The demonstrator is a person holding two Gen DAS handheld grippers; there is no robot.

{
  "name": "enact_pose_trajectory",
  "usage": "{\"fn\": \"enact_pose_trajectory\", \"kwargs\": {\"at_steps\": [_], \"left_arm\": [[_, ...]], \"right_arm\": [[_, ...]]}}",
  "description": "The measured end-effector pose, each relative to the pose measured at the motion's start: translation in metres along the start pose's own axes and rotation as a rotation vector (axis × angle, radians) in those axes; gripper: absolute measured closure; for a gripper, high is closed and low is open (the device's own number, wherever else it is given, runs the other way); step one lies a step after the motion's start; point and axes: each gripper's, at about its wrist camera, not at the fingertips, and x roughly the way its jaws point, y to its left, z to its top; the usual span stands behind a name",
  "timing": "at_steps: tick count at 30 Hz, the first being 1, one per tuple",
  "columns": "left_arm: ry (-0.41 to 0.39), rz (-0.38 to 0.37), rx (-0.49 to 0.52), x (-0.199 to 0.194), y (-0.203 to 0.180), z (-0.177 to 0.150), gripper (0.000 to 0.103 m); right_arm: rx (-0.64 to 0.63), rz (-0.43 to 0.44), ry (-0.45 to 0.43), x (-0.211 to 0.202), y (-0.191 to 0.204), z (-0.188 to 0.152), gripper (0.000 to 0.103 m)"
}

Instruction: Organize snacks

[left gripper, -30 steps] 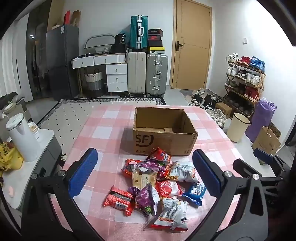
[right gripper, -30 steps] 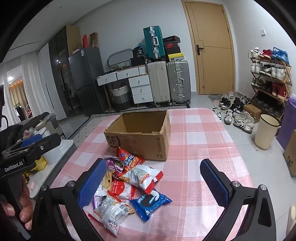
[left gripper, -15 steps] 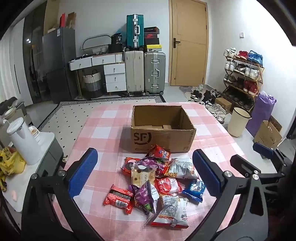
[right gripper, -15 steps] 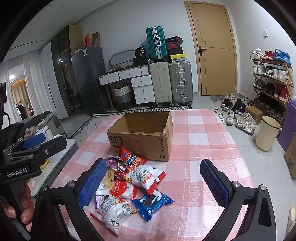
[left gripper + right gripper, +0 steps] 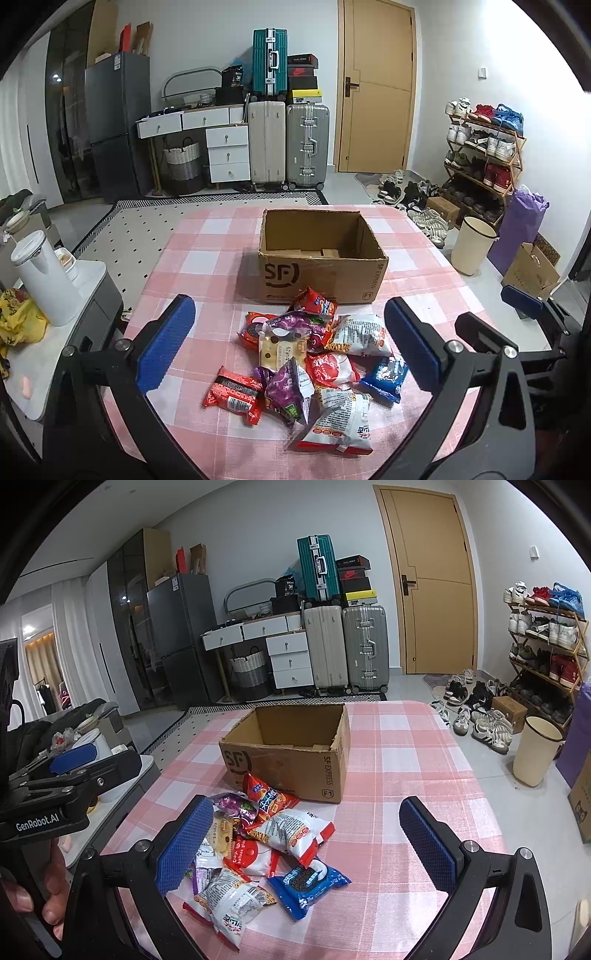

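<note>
Task looks basically at zero: every visible snack is on the bench (image 5: 207, 258), none in the cardboard box (image 5: 321, 269). Box sits open-topped mid-bench on the pink checked cloth, and what shows of its floor holds only a couple of loose cardboard bits, no packets; the near inner corner is hidden from both views. Snack pile (image 5: 310, 354) lies just in front of the box, packets overlapping: a red packet (image 5: 314, 301) leans against the box's front wall, a white chip bag (image 5: 360, 334) and purple bag (image 5: 290, 389) in the heap, a blue cookie packet (image 5: 308, 880) on the right edge, a red wafer-type packet (image 5: 234, 393) on the left edge, and a white-red bag (image 5: 340, 421) nearest the cameras. Left gripper (image 5: 288, 347) hovers above the pile with jaws spread wide, holding nothing. Right gripper (image 5: 306, 849) likewise wide apart and empty, hovering over the pile's right side; a hand (image 5: 44, 890) on the left unit's handle shows at the edge of the right view. Remaining, as I read it: all of it, roughly ten packets to pick and drop in the box. Edge packets (blue, red wafer) look like the easiest first picks; overlapped ones risk dragging neighbours.
</note>
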Motion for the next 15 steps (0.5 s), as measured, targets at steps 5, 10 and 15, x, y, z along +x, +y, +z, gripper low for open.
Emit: {"fn": "enact_pose_trajectory", "kwargs": {"at_steps": [5,10,15], "left_arm": [[0.002,0.003,-0.005,0.0002,0.003,-0.0004,0.001],[0.002,0.004,-0.002,0.0003,0.0037,-0.0006,0.001],[0.002,0.001,-0.003,-0.0005,0.0026,-0.0008,0.001]], "right_arm": [[-0.005,-0.002,0.002,-0.0001,0.0007,-0.0014,0.0],[-0.004,0.005,0.005,0.0013,0.0008,-0.0016,0.0],[-0.005,0.006,0.005,0.0015,0.0011,-0.0025,0.0]]}}
